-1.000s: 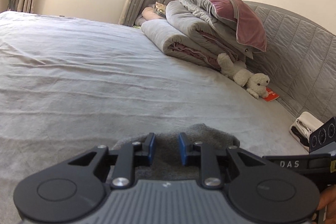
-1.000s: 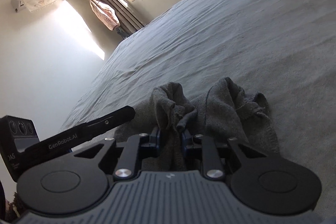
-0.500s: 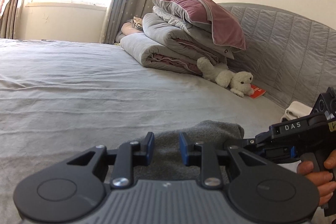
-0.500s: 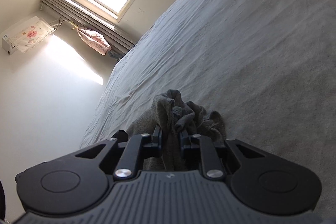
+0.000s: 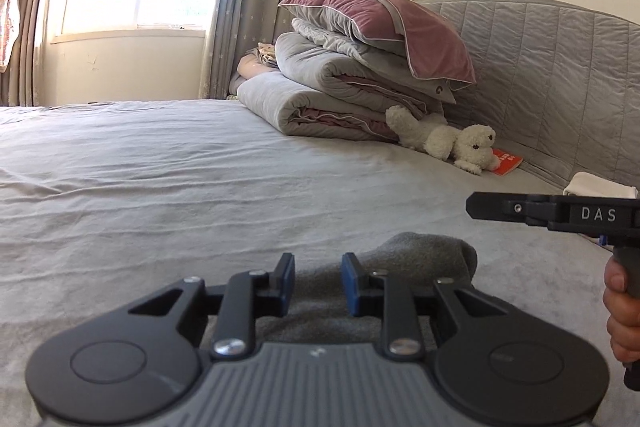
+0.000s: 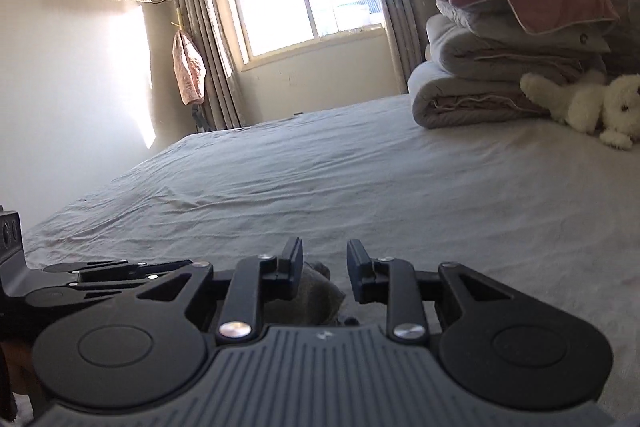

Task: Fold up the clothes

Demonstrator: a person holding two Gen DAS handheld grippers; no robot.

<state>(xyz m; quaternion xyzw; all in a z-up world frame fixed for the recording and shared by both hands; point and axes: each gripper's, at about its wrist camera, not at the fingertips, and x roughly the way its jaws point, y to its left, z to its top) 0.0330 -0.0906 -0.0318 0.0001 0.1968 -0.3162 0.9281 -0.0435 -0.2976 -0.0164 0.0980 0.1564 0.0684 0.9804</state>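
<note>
- The grey garment (image 5: 404, 267), a soft, fuzzy knit, lies in a low rounded heap on the bed (image 5: 180, 187), on the near part of the sheet, well apart from the bedding stack at the headboard.
- The left hand-held gripper (image 5: 317, 281) hovers over the garment with its blue-padded jaws parted by a clear gap, gripping nothing.
- The right hand-held gripper (image 6: 324, 271) is likewise open and empty; a crumpled end of the garment (image 6: 316, 295) shows just below and behind its left finger.
- In the left wrist view the right hand-held gripper's black body, lettered "DAS", juts in above the garment's right side, with a hand (image 5: 622, 311) on its handle.
- The bed sheet is pale grey, matte and lightly wrinkled.
- At the quilted grey headboard (image 5: 560, 75), folded thick duvets (image 5: 340, 99) are stacked, topped by a mauve velvety pillow (image 5: 384, 23).
- A white fluffy plush dog (image 5: 452, 143) lies against the stack, touching a red booklet (image 5: 506, 161).
</note>
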